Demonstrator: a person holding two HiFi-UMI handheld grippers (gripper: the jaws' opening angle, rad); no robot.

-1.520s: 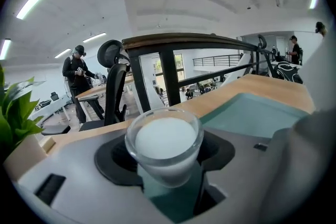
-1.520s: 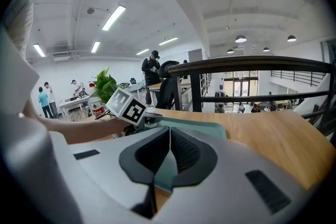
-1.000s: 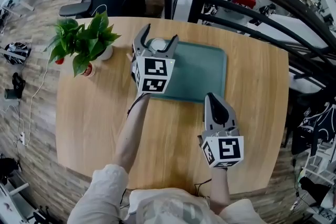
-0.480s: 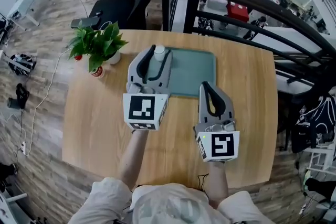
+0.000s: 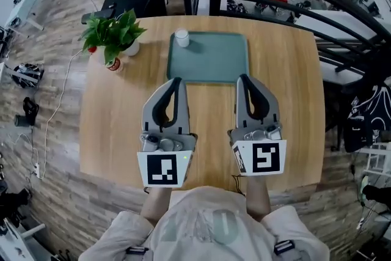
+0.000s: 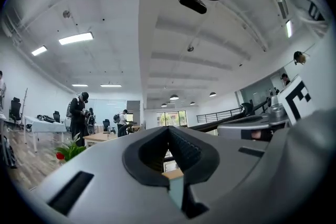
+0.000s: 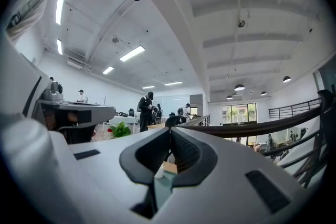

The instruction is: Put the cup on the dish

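Pulled back from the cup (image 5: pixel 181 38), which it hung over a second ago with jaws wide, the left gripper (image 5: pixel 176 81) now sits on the near side of the dish (image 5: pixel 220 64), its jaws closing right down until they meet.

Head view: the cup stands upright on the dish, in the far left corner. Both grippers lie over the desk (image 5: pixel 116 125) just near of the dish, the right gripper (image 5: pixel 244 79) beside the left, tips pointing at the dish's near edge. A plant (image 5: pixel 113 33) stands left of the dish.

Left gripper view: the jaws are together with nothing between them; a strip of dish and desk shows through the opening behind the tips.

Right gripper view: its jaws are likewise together and empty, pointing toward the dish.
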